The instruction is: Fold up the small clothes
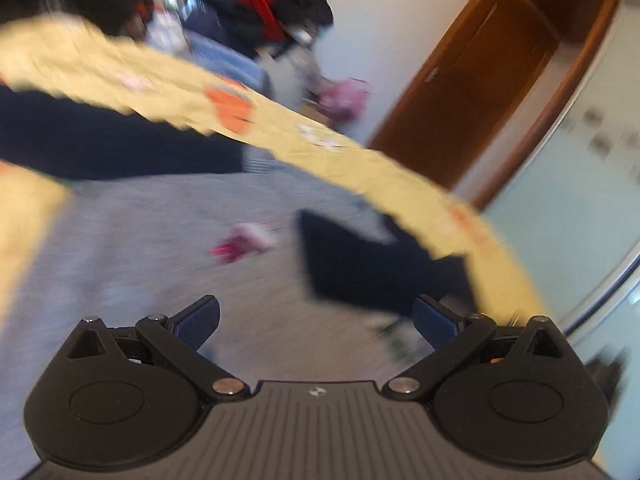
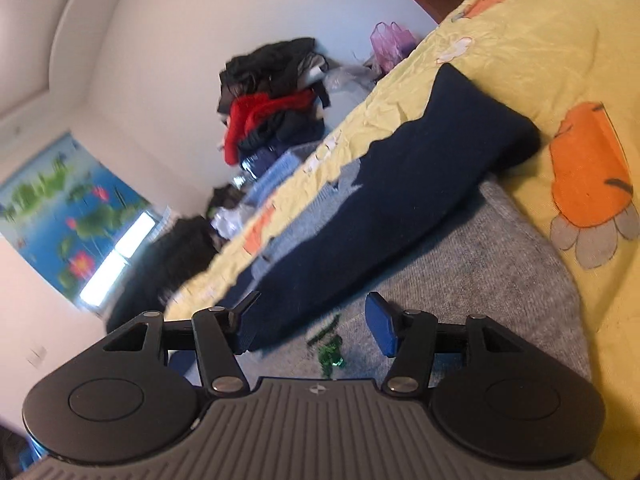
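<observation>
A grey knit garment (image 1: 160, 248) with navy parts (image 1: 372, 272) lies spread on a yellow sheet (image 1: 380, 168); the left wrist view is blurred by motion. My left gripper (image 1: 316, 320) is open and empty above the grey cloth. In the right wrist view the same grey garment (image 2: 460, 260) lies on the yellow sheet (image 2: 520, 40) with a long navy sleeve (image 2: 400, 208) across it. My right gripper (image 2: 316, 320) is open, its left finger at the navy sleeve's end, holding nothing.
A pile of dark and red clothes (image 2: 268, 112) stands at the far wall, with a pink bag (image 2: 390, 38) beside it. A small pink item (image 1: 244, 242) lies on the grey cloth. A brown door (image 1: 464, 88) and a pale cabinet (image 1: 580, 200) are at right.
</observation>
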A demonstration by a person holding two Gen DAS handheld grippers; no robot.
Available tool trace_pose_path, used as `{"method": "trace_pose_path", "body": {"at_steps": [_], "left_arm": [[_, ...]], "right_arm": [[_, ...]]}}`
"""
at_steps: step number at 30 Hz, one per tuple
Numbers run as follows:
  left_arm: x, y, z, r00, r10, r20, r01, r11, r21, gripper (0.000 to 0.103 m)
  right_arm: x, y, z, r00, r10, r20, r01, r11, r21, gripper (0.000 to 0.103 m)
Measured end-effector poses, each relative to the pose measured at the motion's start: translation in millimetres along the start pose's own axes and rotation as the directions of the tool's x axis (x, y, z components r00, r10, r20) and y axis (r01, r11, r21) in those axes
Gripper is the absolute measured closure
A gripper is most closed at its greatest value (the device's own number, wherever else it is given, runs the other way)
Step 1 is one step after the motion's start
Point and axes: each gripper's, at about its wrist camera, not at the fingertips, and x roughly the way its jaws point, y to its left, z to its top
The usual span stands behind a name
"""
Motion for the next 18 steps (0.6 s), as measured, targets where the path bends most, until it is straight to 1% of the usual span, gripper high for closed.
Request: {"method": "trace_pose_path", "body": {"at_steps": [1,3,4,5,6,7,8,9,10,11,12,13,14,15,16,18], "left_arm": [[11.9,1.4,7.9,0.999,-0.040,-0.014,0.040,0.999,-0.030,0.000],[37.7,3.5,18.9,0.993,-0.100,-0.057,0.095,0.991,-0.090,0.000],[51.8,4.6,21.6,0.986,-0.143,-0.091,0.132,0.984,-0.117,0.000],[65.5,5.1,22.8,0.978,-0.167,-0.121,0.151,0.979,-0.137,0.000],[77.1,3.9,22.4,0.979,-0.152,-0.136,0.132,0.981,-0.144,0.001],[86.7,3.5,21.7,0.982,-0.122,-0.143,0.101,0.984,-0.147,0.006],[93.9,3.6,22.5,0.982,-0.113,-0.152,0.089,0.984,-0.157,0.010],[103.2,4.7,21.9,0.979,-0.111,-0.168,0.083,0.983,-0.166,0.023],[108.6,5.6,21.3,0.979,-0.102,-0.174,0.072,0.983,-0.169,0.038],[110.3,6.0,22.1,0.982,-0.084,-0.170,0.055,0.985,-0.164,0.046],[113.2,5.5,22.2,0.982,-0.067,-0.175,0.039,0.986,-0.160,0.060],[115.7,7.2,22.6,0.981,-0.056,-0.187,0.026,0.987,-0.161,0.081],[118.2,9.2,22.8,0.978,-0.047,-0.203,0.014,0.987,-0.163,0.092],[121.0,10.6,22.7,0.976,-0.039,-0.216,0.004,0.987,-0.160,0.096],[119.6,11.1,23.7,0.977,-0.032,-0.212,0.000,0.989,-0.149,0.096],[113.6,3.0,26.9,0.985,0.020,-0.174,-0.033,0.997,-0.071,0.096]], "right_arm": [[0.9,-0.2,0.5,1.000,0.008,-0.001,-0.008,1.000,0.005,0.042],[0.3,-1.9,1.1,1.000,0.022,-0.002,-0.022,1.000,0.013,0.042],[-0.7,-2.4,0.7,1.000,0.028,-0.001,-0.027,0.999,0.018,0.042],[-0.9,-3.6,0.4,0.999,0.033,0.000,-0.033,0.999,0.023,0.042],[-0.3,-2.4,0.8,0.999,0.040,0.002,-0.040,0.999,0.028,0.041],[-1.6,-1.8,0.8,0.999,0.046,0.005,-0.046,0.998,0.033,0.040],[-1.6,-1.5,0.8,0.999,0.050,0.005,-0.050,0.998,0.036,0.040],[-1.8,-2.1,0.8,0.999,0.053,0.005,-0.053,0.998,0.039,0.039],[-1.7,-2.4,0.4,0.998,0.057,0.005,-0.057,0.998,0.040,0.039],[-1.5,-2.4,0.5,0.998,0.060,0.005,-0.060,0.997,0.040,0.039],[-1.3,-2.0,0.6,0.998,0.062,0.005,-0.062,0.997,0.041,0.038],[-0.9,-2.0,1.0,0.998,0.065,0.004,-0.065,0.997,0.043,0.038],[-0.6,-2.1,1.5,0.998,0.069,0.005,-0.070,0.997,0.045,0.038],[-0.3,-2.0,1.8,0.997,0.073,0.005,-0.074,0.996,0.046,0.037],[0.0,-2.3,1.3,0.997,0.076,0.005,-0.076,0.996,0.047,0.037],[0.4,-2.3,1.7,0.997,0.077,0.006,-0.078,0.996,0.048,0.037]]}}
